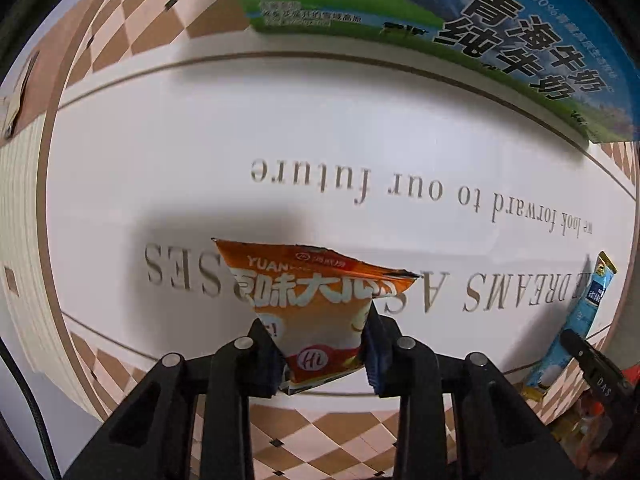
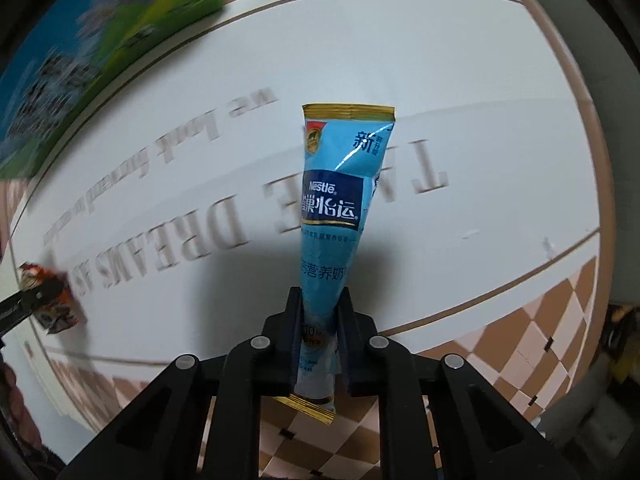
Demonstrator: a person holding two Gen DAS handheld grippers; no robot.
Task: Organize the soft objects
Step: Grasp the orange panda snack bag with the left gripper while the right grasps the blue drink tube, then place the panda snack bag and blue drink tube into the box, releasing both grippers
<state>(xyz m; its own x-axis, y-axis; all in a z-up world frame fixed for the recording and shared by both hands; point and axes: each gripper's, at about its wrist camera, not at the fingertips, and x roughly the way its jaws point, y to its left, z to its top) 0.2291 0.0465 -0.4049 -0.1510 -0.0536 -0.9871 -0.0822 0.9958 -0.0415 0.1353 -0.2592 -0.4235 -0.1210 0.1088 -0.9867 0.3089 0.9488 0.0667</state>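
Two soft packets are in hand at once, one in each tool. The left tool (image 1: pixel 324 354) is clamped on the lower end of an orange snack packet (image 1: pixel 316 312), which stands up between the pads above the white printed mat (image 1: pixel 280 120) that covers the middle of the table. The right tool (image 2: pixel 320 340) pinches a long blue milk-powder sachet (image 2: pixel 340 200) near its bottom seal, and most of the sachet sticks out past the fingers over the same mat. A green and blue milk carton (image 1: pixel 500 32) sits at the far edge of the mat; from the left wrist view the sachet and the other tool show near the mat's right edge. The checkered tablecloth (image 2: pixel 520 340) rings the mat. No bin or tray is visible, so where the packets belong cannot be told. As a judgement, the pickup is done for both items and the placing is all that remains for them; whether more soft things wait elsewhere is out of view
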